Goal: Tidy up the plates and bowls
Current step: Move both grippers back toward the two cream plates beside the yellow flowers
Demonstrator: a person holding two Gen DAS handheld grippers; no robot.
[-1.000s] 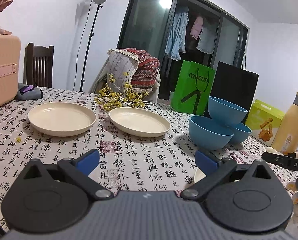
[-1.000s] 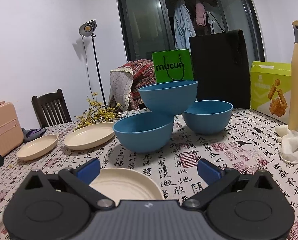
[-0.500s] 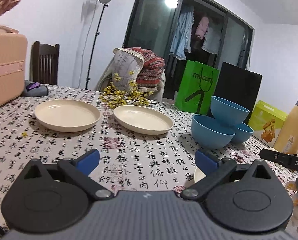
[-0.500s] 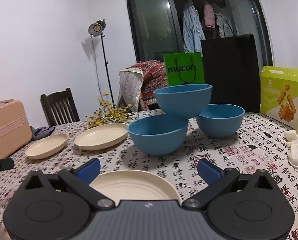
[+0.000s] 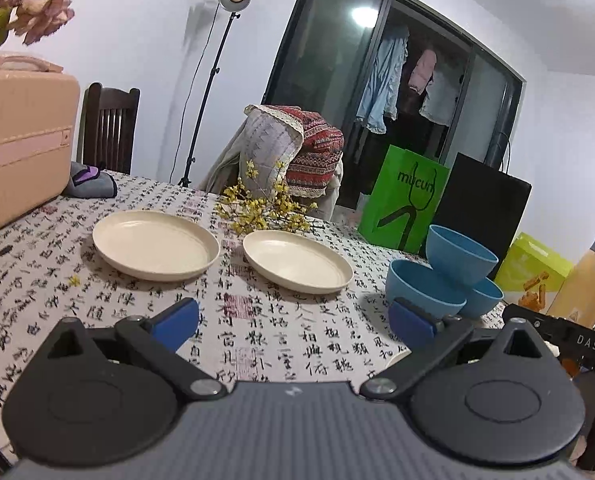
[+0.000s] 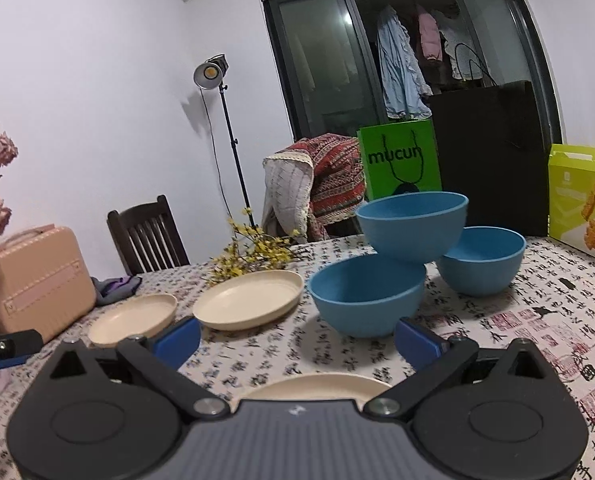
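Two cream plates lie side by side on the patterned tablecloth: the left plate and the middle plate. A third cream plate sits just below my right gripper, mostly hidden by its body. Three blue bowls form a pile: a near bowl, a far bowl and a tilted bowl resting on both. My left gripper is open above bare cloth. The right gripper is open too, holding nothing.
A pink case stands at the table's left. Yellow flowers lie behind the plates. A green bag, a black bag, a lime box and a tan bottle stand at the back right. A chair is behind the table.
Both grippers have risen and drawn back a little, so the plates and bowls sit lower and farther in both views. Nothing on the table has moved.
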